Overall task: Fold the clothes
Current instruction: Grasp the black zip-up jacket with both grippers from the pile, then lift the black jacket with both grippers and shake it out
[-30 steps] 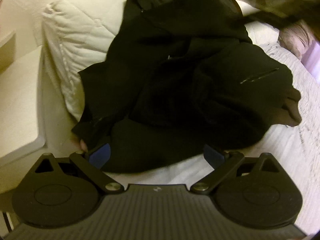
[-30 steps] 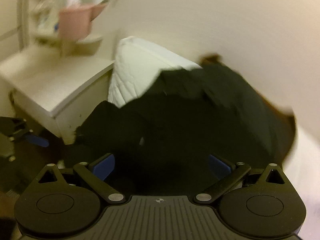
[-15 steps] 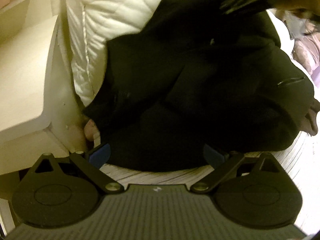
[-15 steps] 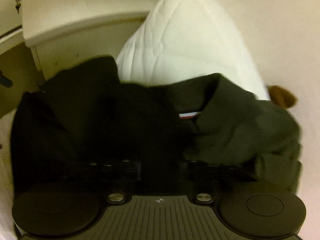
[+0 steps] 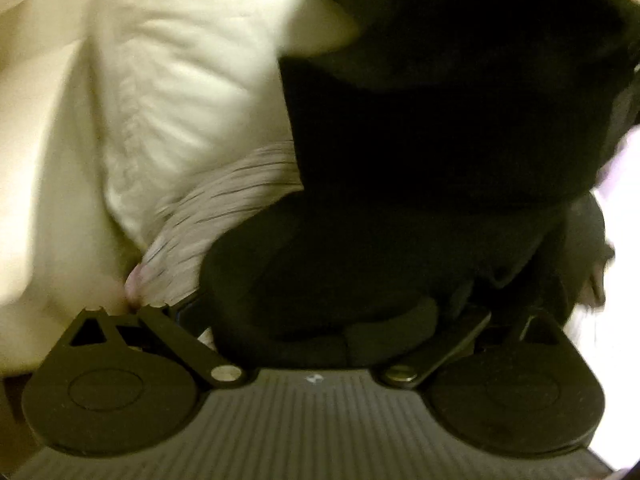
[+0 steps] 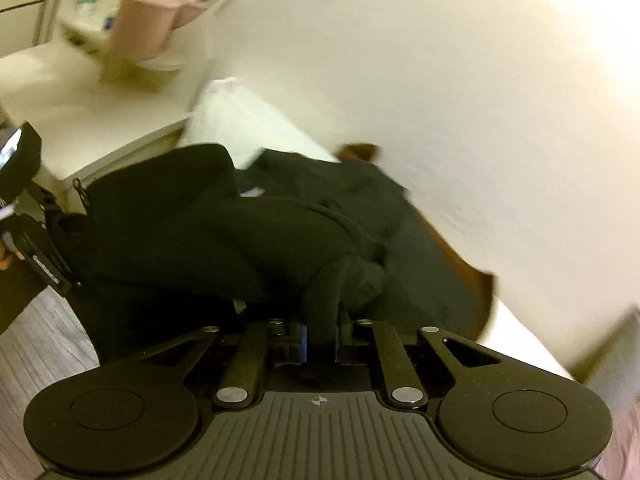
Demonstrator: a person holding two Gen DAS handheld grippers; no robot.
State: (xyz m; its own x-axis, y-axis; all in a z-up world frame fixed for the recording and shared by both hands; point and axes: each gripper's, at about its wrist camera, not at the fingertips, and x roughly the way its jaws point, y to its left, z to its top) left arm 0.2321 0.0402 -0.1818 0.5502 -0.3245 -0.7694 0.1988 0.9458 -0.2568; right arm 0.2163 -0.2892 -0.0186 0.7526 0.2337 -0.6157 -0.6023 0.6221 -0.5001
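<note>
A black garment [image 5: 440, 140] lies bunched on the bed against a white pillow [image 5: 180, 100]. My left gripper [image 5: 328, 316] is low at the garment's near edge. A thick roll of the cloth sits between its wide jaws, which are closing; its right finger is partly buried in the fabric. In the right wrist view, my right gripper [image 6: 320, 340] has its blue pads [image 6: 305, 344] pinched on a raised fold of the black garment [image 6: 200, 232], still tightening. The cloth stretches away from that fold toward the left gripper [image 6: 56, 240] at the frame's left edge.
The striped grey bed sheet [image 5: 224, 208] shows beside the pillow. A white nightstand [image 6: 80, 120] stands left of the bed, with a pink box [image 6: 148, 12] on a shelf above it. A cream wall [image 6: 440, 80] runs behind the bed. Something brown [image 6: 360, 150] peeks out past the garment.
My right gripper went from wide open to shut on a fold of the garment and pulled it back and up. The left gripper moved closer, into the garment's edge; more pillow is uncovered.
</note>
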